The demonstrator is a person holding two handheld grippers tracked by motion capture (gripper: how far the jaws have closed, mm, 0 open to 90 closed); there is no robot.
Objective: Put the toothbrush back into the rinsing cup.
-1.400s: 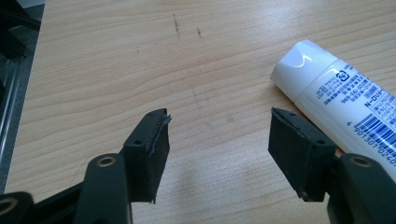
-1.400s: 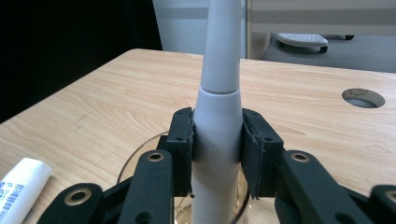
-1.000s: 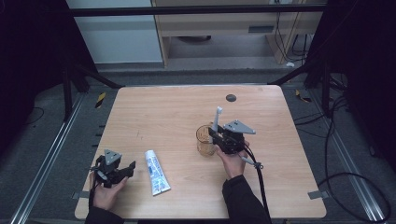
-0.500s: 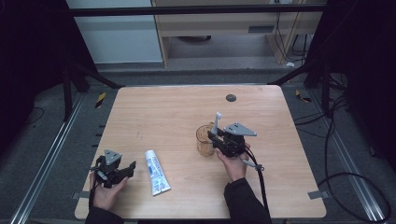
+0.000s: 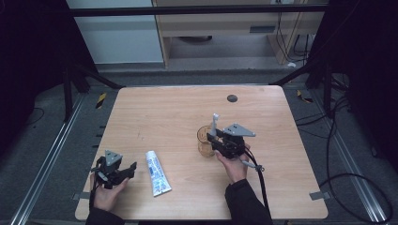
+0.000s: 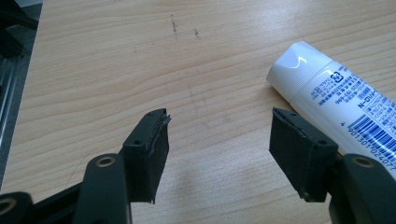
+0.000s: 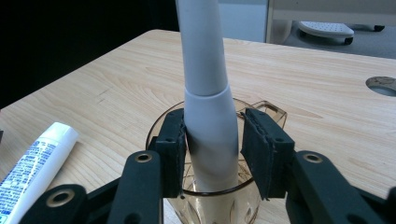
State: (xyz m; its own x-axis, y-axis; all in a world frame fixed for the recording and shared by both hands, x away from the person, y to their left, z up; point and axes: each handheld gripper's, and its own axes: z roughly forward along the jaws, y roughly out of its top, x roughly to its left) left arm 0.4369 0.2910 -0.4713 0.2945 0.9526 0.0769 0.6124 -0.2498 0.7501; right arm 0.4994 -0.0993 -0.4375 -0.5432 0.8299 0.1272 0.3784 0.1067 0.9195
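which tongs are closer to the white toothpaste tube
Left. The left tongs sit just beside the white plastic toothpaste tube, jaws open. The right tongs are farther off at the amber plastic cup, around the white toothbrush handle.

toothpaste tube (image 6: 343, 100), barcode digits "901301024077"

Desk (image 5: 164, 112): pale wood-grain top, smooth, low sheen, a few faint dark scuffs. Cup (image 7: 205, 196): clear amber-tinted plastic, glossy; the white toothbrush handle (image 7: 208, 121) standing in it looks like smooth matt plastic, with a grey smudge low on its thicker part. Toothpaste tube (image 6: 336, 93): glossy white plastic with printed blue text and barcode, ribbed cap; jaws of both grippers matt black plastic, pads dull and slightly rough at the edges.
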